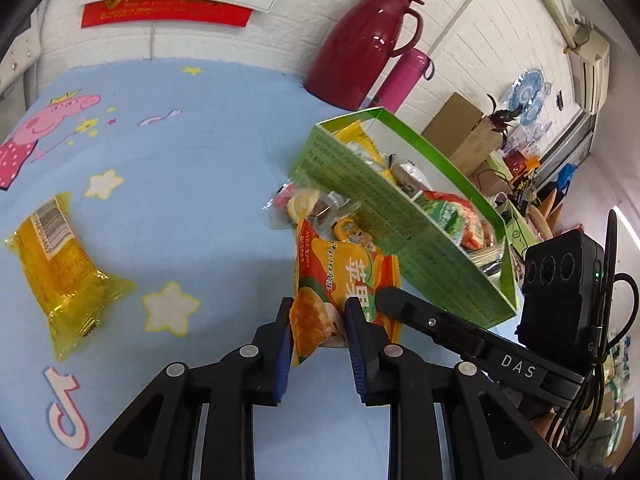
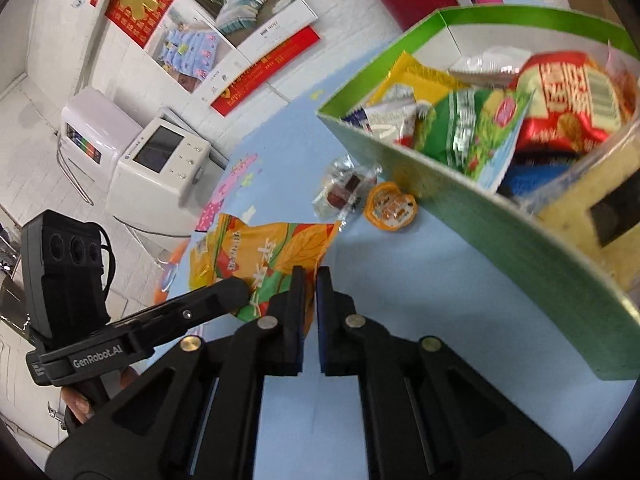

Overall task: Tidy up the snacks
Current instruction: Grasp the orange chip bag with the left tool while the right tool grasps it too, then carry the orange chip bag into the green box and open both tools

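White brick wall behind; blue cartoon-print cloth covers the counter (image 1: pixel 192 184). Left tongs (image 1: pixel 318 322) are clamped on the lower end of an orange snack packet (image 1: pixel 340 280), blue pads pinching it from both sides, so it hangs upright and off the cloth beside the green box (image 1: pixel 360 196). Judged: held by its end so it can go over the box's near wall. Right tongs (image 2: pixel 310 284) are drawn nearly together with a thin gap; the packet's edge sits at that gap, but whether they grip it I cannot tell. Box is already filled with mixed wrappers. Against its near wall lie a clear-wrapped sweet (image 2: pixel 344 188) and a small orange jelly cup (image 2: pixel 390 206). Yellow cake packet (image 1: pixel 60 268) lies well apart toward the counter's left edge. Judged: three loose items left to box
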A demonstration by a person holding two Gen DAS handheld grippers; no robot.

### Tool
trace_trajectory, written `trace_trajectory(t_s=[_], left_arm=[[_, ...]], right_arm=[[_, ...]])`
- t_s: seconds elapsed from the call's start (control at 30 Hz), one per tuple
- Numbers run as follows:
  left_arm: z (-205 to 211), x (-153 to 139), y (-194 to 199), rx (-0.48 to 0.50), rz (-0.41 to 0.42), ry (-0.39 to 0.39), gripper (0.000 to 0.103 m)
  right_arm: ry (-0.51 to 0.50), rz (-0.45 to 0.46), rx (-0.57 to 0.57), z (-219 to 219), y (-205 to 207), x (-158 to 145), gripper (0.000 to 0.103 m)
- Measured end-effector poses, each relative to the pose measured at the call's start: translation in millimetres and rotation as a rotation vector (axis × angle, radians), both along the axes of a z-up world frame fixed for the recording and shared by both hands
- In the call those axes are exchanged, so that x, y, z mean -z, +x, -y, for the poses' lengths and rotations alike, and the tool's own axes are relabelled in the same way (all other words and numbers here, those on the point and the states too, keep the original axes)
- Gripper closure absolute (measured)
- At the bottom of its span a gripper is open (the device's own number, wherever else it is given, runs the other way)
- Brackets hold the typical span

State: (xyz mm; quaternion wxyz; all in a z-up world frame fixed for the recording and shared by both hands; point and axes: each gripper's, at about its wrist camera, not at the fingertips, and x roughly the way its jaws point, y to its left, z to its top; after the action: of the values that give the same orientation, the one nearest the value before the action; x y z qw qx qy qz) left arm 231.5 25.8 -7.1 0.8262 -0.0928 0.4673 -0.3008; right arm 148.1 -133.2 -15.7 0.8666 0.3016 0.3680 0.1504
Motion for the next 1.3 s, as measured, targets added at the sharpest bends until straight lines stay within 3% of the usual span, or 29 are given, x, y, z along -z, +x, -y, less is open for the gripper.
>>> trace_trajectory(t_s=[0.17,0.33,0.67,0.73,0.8,0.83,0.9,0.97,1.3], left_arm=[[19.7,-39.3,-9.8,0.014,0.063,-0.035,0.079],[64.1,-65.7,-0.9,0.057,0.122,-0.048,0.079],[149.6,-69.6,44.8,0.136,0.113,-0.093,0.079],[161.7,-63.4,52.5,0.141,0.109,-0.081,0.077],[171.3,-54.7,61.3,0.113,0.11,-0.041,0.07],[173.3,-49.7,64.9,0.094,0.102,-0.021,0.05],[168.8,-40.4,67.0,0.031,0.098,-0.009,0.028],[162.6,-34.5,65.1,0.008,0.104,-0.01,0.028],[127.3,-44.1,42.6,-0.054,0.157,0.058,0.027]], right_arm=[[-0.014,0.122,0.043,24.2,-17.4,-34.2,0.097],[-0.049,0.183,0.097,61.1,-21.5,-54.7,0.096],[-0.059,0.197,0.209,137.5,-10.1,-56.8,0.094],[-0.078,0.188,0.227,144.3,-6.0,-49.8,0.088],[-0.118,0.176,0.256,148.2,-5.7,-44.5,0.06],[-0.143,0.174,0.264,149.0,-6.1,-43.7,0.054],[-0.206,0.179,0.289,149.6,-6.7,-44.3,0.045],[-0.228,0.17,0.311,151.2,-6.0,-42.2,0.037],[-0.212,0.184,0.278,136.8,-15.9,-44.6,0.025]])
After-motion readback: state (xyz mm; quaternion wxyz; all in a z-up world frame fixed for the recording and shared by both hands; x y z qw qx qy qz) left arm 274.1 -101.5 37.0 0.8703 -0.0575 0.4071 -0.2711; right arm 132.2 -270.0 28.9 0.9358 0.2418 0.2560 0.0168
